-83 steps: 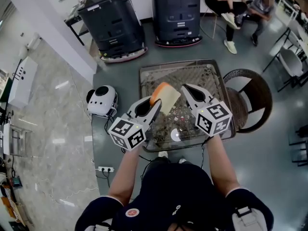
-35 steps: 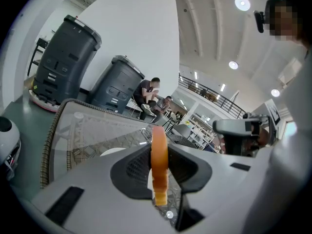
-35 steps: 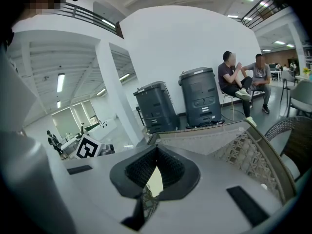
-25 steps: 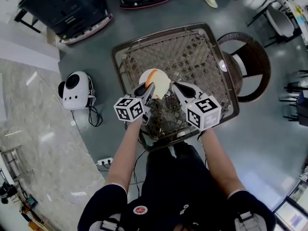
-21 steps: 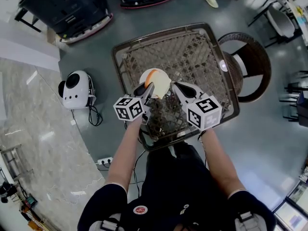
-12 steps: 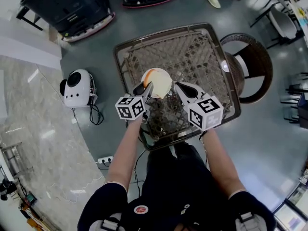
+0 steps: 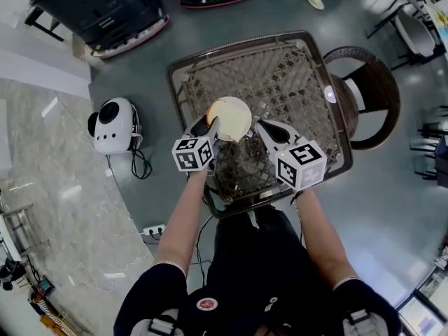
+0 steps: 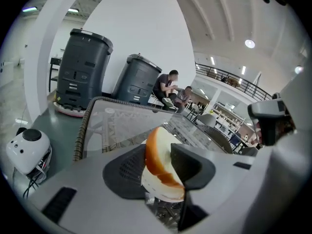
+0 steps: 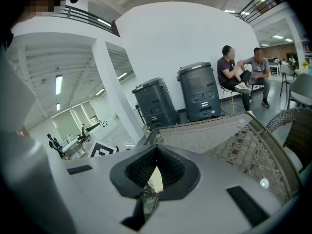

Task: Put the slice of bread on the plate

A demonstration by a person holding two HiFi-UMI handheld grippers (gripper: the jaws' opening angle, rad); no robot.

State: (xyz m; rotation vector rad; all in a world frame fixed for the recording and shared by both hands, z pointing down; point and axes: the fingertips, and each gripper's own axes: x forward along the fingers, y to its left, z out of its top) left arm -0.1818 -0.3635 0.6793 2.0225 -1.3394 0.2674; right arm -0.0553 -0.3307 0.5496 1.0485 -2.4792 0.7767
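Observation:
The bread slice (image 7: 212,112), pale with an orange crust, stands on edge at the near left side of the round cream plate (image 7: 236,117) on the wicker table. In the left gripper view the bread slice (image 8: 157,160) stands upright between the jaws. My left gripper (image 7: 208,126) (image 8: 163,165) is opening, and its pads no longer press the slice. Just right of the plate, my right gripper (image 7: 264,130) (image 9: 155,172) is shut and holds nothing. Only a pale sliver shows through its slit.
The glass-topped wicker table (image 7: 280,75) has a raised rim. A wicker chair (image 7: 371,96) stands to its right. On the floor are a white round device (image 7: 112,124) with cables and dark bins (image 7: 98,5). Two people (image 9: 241,67) sit beyond the table.
My left gripper has sunk toward the plate with the slice, and its jaws have spread. The right gripper has kept still.

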